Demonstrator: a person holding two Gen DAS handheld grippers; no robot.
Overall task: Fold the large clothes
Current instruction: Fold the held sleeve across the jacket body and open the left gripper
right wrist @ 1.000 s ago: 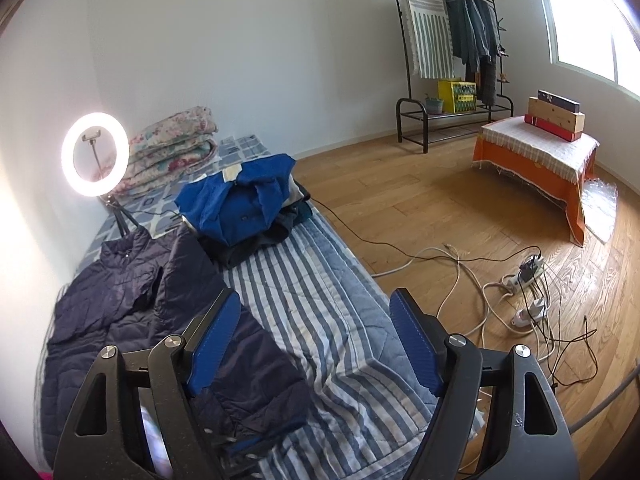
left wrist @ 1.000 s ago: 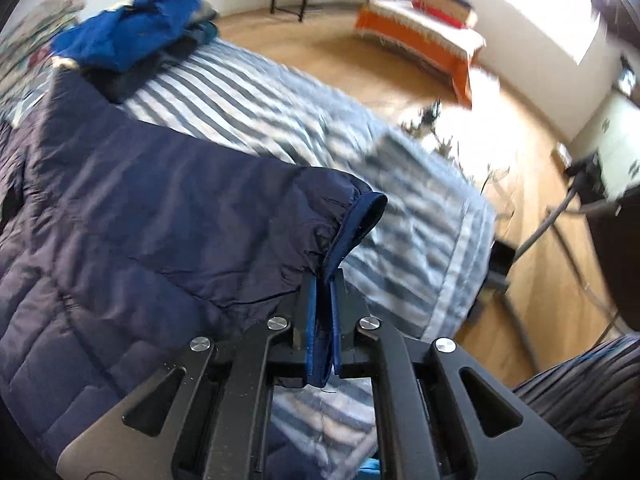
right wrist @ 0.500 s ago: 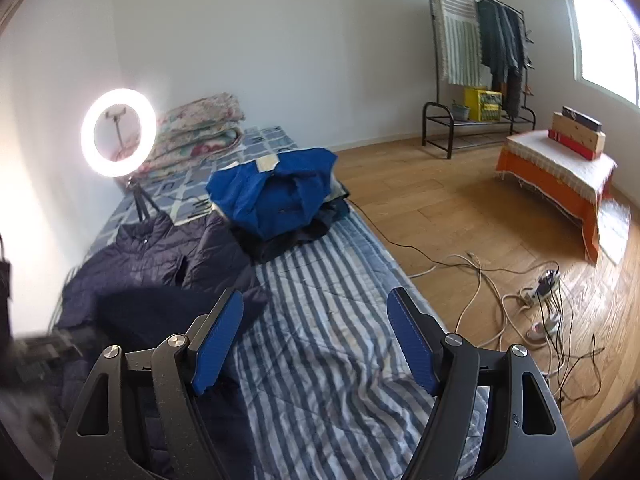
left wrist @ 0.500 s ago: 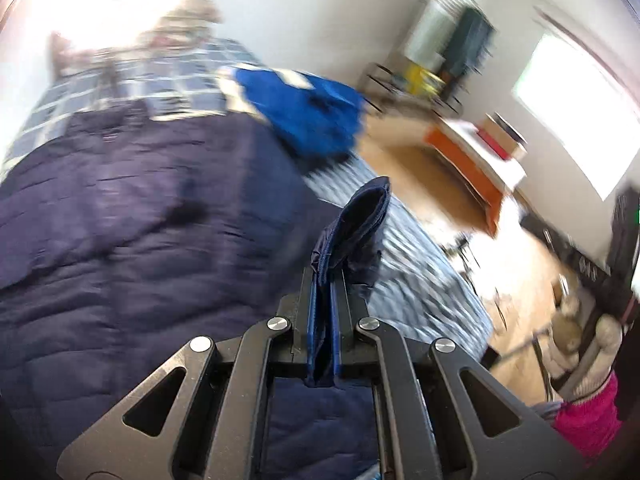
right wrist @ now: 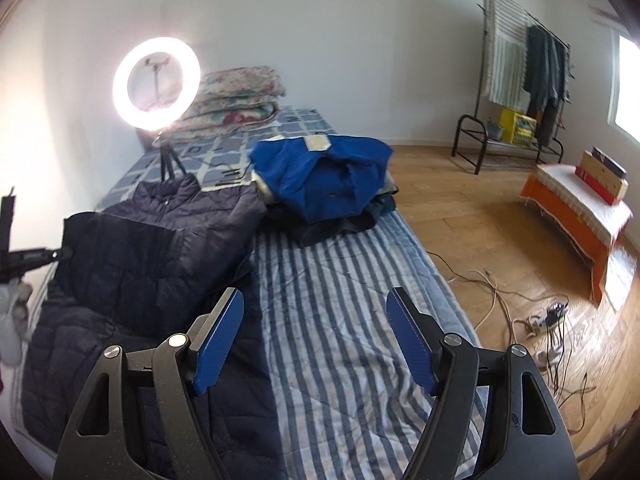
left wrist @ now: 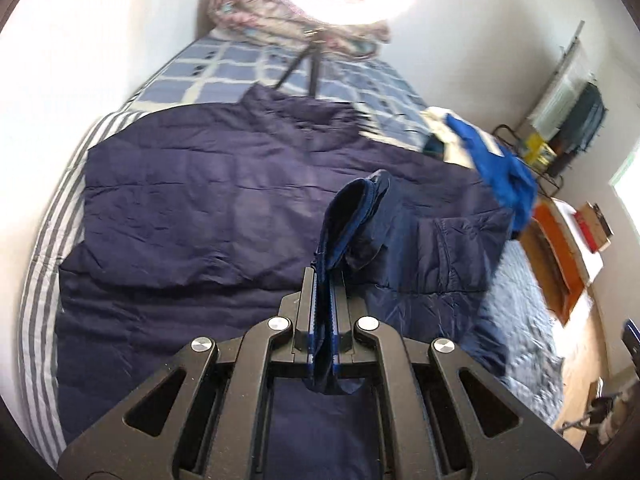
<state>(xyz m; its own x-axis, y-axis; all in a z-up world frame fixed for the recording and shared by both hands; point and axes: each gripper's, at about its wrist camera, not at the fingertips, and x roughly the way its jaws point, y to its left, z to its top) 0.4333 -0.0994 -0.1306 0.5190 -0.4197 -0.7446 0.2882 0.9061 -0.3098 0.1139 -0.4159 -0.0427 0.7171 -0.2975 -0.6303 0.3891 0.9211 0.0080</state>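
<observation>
A navy quilted jacket (left wrist: 208, 208) lies spread front-up on the striped bed; it also shows in the right wrist view (right wrist: 132, 264). My left gripper (left wrist: 325, 280) is shut on the jacket's sleeve cuff (left wrist: 356, 208) and holds it up over the jacket's body, the sleeve laid across the chest. My right gripper (right wrist: 316, 312) is open and empty, above the striped bedcover (right wrist: 344, 312) to the right of the jacket. The left gripper's black body shows at the left edge of the right wrist view (right wrist: 24, 256).
A pile of clothes topped by a bright blue garment (right wrist: 324, 176) lies further up the bed. A ring light on a tripod (right wrist: 156, 80) stands beyond the jacket's collar, with folded quilts (right wrist: 236, 96) behind. Cables and a power strip (right wrist: 548, 316) lie on the wooden floor at right.
My left gripper has swung the sleeve cuff from the bed's right side in over the jacket's body. My right gripper stayed open and shifted slightly.
</observation>
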